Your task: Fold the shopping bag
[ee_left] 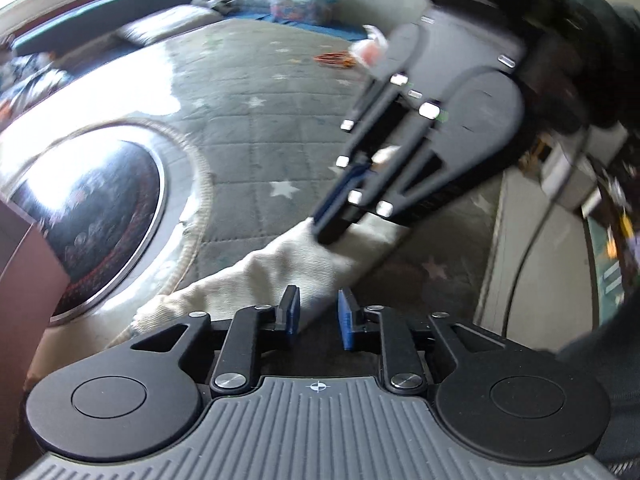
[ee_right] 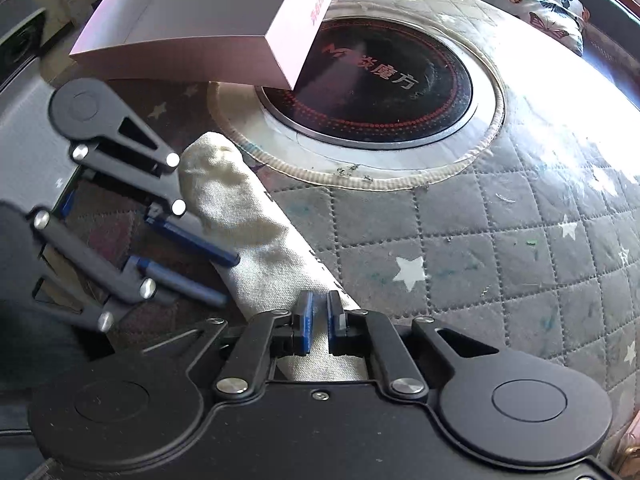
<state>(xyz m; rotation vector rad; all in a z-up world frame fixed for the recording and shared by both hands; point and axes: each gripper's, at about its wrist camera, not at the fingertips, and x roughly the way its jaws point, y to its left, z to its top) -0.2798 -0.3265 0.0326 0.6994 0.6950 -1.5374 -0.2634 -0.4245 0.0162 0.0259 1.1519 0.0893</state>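
On one quilted table point(ee_right: 500, 240), one rolled cloth bag point(ee_right: 256, 236), right gripper point(ee_right: 319, 322) jaws clamping it, left gripper point(ee_left: 318, 314) jaws apart.

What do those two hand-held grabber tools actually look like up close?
Both match. The left gripper and right gripper have black linkage arms with silver pivot pins, two round black discs, and blue pads lining the jaws. The left's grey ribbed base carries a small crosshair mark. A dark cable trails nearby.

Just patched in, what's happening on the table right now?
A person is working a cream canvas shopping bag, already folded into a narrow bundle on the quilted table cover. The right gripper has its jaws shut on one end; the left gripper is open beside the bundle. An induction cooktop and pink box sit behind.
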